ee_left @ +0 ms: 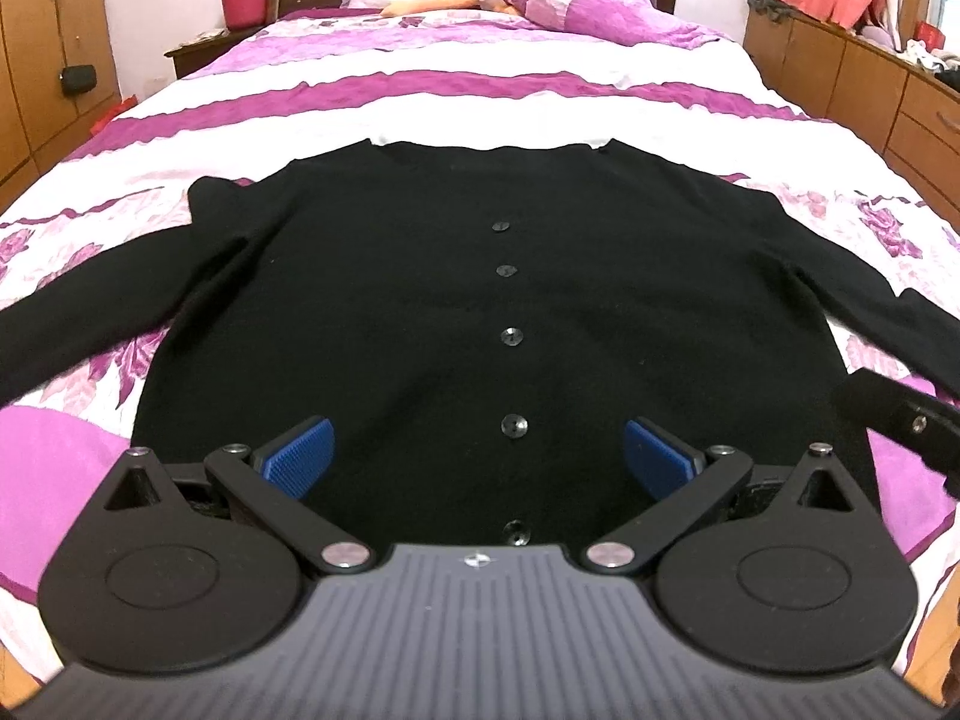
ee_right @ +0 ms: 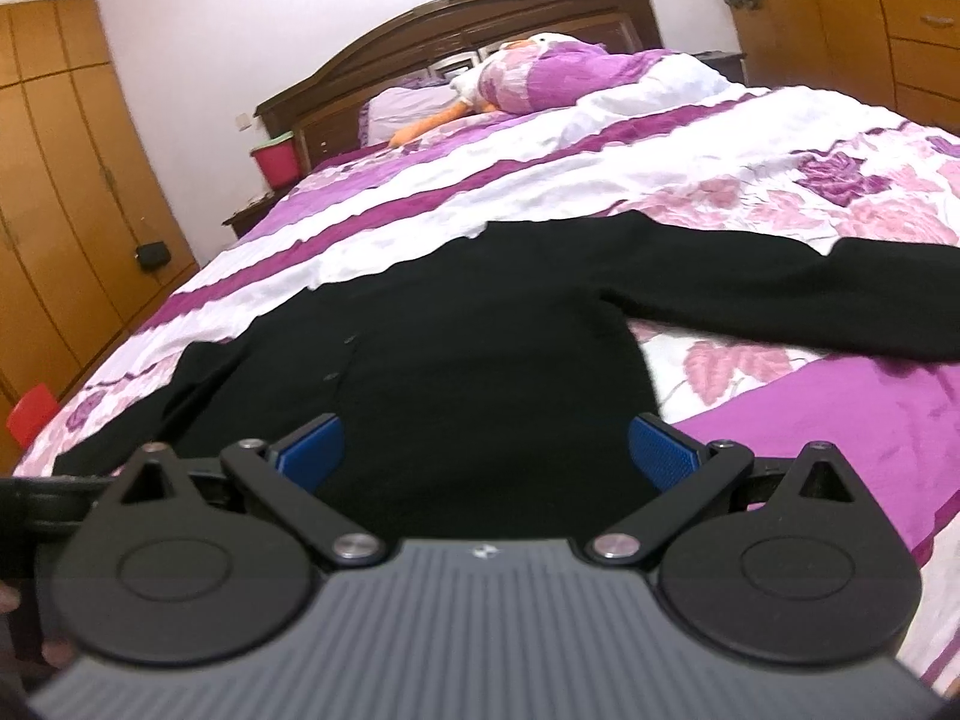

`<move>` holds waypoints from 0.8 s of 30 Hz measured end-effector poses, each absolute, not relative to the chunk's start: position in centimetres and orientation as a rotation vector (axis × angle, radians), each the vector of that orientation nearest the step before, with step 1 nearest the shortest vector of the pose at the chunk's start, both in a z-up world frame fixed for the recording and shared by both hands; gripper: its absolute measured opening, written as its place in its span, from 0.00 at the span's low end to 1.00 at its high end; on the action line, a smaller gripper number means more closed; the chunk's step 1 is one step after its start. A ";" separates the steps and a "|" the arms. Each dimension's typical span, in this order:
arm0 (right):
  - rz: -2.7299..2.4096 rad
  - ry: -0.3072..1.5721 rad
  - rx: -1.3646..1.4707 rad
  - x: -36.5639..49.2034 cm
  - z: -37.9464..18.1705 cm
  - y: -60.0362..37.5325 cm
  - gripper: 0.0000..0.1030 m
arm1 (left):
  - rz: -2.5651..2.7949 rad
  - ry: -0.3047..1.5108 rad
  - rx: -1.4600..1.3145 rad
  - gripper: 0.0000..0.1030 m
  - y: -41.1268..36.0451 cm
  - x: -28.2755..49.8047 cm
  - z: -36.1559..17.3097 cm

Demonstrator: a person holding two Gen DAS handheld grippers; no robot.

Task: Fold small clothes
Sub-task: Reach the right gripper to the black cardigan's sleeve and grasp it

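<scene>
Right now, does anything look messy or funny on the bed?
Nothing stands out. The black cardigan lies flat and buttoned on the purple bedspread, sleeves spread out to both sides. Both the left gripper and the right gripper are open above its hem.

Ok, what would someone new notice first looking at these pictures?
A black cardigan lies spread flat, buttoned, sleeves out, across the near half of a bed with a purple and white floral bedspread. Both the left gripper and the right gripper are open just above its hem.
</scene>
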State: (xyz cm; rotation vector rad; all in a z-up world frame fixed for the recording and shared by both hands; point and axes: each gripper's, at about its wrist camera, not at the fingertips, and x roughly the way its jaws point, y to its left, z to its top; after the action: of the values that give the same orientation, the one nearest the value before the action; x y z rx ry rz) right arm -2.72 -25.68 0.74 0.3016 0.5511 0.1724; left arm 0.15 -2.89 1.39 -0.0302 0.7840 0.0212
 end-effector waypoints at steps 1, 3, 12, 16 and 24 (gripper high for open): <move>0.169 0.552 0.308 -2.7 0.7 -25.9 1.00 | 0.021 0.787 -0.029 1.00 -3.0 0.3 1.3; 0.165 0.553 0.315 -2.5 0.7 -26.3 1.00 | 0.022 0.797 -0.029 1.00 -3.1 0.7 1.1; 0.187 0.561 0.328 -2.1 0.5 -26.6 1.00 | 0.035 0.818 -0.017 1.00 -3.1 1.6 0.4; 0.184 0.552 0.343 -1.8 0.3 -27.2 1.00 | 0.045 0.825 0.001 1.00 -3.1 2.3 0.0; 0.116 0.560 0.371 -0.4 -0.4 -30.0 1.00 | 0.050 0.855 0.000 1.00 -3.2 3.8 -1.0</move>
State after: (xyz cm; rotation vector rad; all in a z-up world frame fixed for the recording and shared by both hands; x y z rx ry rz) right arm -0.40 -29.96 -0.38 0.3713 0.5601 0.1159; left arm 3.84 -3.16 -1.00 0.0003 0.8550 0.0503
